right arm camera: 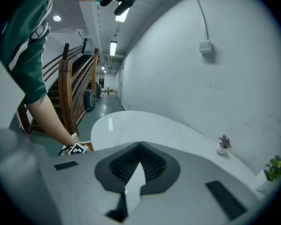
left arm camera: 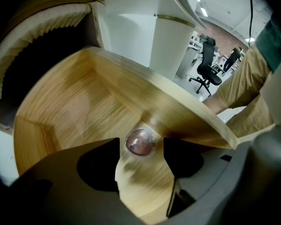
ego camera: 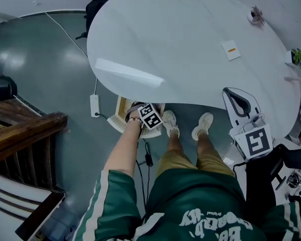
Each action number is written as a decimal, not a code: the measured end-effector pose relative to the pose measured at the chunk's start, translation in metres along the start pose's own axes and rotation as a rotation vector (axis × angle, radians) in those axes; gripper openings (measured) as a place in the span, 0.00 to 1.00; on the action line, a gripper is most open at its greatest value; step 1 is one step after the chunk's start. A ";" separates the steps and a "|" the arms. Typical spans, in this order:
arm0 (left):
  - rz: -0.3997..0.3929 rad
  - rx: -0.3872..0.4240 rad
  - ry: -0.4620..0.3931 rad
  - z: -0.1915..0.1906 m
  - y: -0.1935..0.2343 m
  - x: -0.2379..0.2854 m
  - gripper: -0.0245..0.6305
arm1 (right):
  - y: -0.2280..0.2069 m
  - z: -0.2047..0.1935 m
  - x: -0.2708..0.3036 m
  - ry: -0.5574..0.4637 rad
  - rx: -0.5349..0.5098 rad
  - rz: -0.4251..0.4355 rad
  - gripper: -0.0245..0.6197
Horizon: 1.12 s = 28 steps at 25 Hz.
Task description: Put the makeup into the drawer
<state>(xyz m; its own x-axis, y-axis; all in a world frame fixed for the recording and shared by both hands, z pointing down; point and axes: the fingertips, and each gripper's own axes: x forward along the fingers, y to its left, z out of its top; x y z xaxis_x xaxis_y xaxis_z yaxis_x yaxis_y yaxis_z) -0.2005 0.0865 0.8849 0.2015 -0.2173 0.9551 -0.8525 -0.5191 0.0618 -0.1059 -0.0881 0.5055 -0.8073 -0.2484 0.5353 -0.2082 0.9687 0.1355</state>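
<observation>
The heart-shaped makeup compact (left arm camera: 140,142) lies on the floor of the wooden drawer (left arm camera: 61,111), between the wide-open jaws of the left hand-held gripper (left arm camera: 141,148), seemingly untouched. A careless lift could snag it or knock the drawer's rim. Only the left gripper view shows the compact. The head view shows the right hand-held gripper (ego camera: 239,103), closed and empty, by the worktop (ego camera: 180,44).
</observation>
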 end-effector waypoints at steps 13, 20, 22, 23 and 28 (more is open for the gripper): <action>0.163 -0.192 -0.149 0.017 0.015 -0.103 0.49 | 0.006 0.060 0.003 -0.161 -0.030 0.011 0.04; 0.270 -0.360 -0.295 0.014 0.016 -0.177 0.50 | 0.009 0.096 0.000 -0.237 -0.018 0.006 0.04; 0.318 -0.409 -0.346 0.018 0.025 -0.203 0.50 | 0.007 0.105 -0.003 -0.261 -0.007 -0.001 0.04; 0.343 -0.432 -0.371 0.020 0.030 -0.217 0.50 | 0.006 0.110 -0.004 -0.275 -0.001 -0.004 0.04; 0.471 -0.499 -0.515 0.038 0.050 -0.290 0.50 | 0.005 0.134 -0.008 -0.333 0.004 -0.013 0.04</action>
<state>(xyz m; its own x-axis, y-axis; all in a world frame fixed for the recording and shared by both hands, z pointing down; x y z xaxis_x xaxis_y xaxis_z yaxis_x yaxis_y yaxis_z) -0.2834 0.0922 0.6004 -0.1354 -0.7300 0.6699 -0.9904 0.1174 -0.0723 -0.1744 -0.0815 0.3901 -0.9407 -0.2482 0.2311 -0.2212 0.9656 0.1366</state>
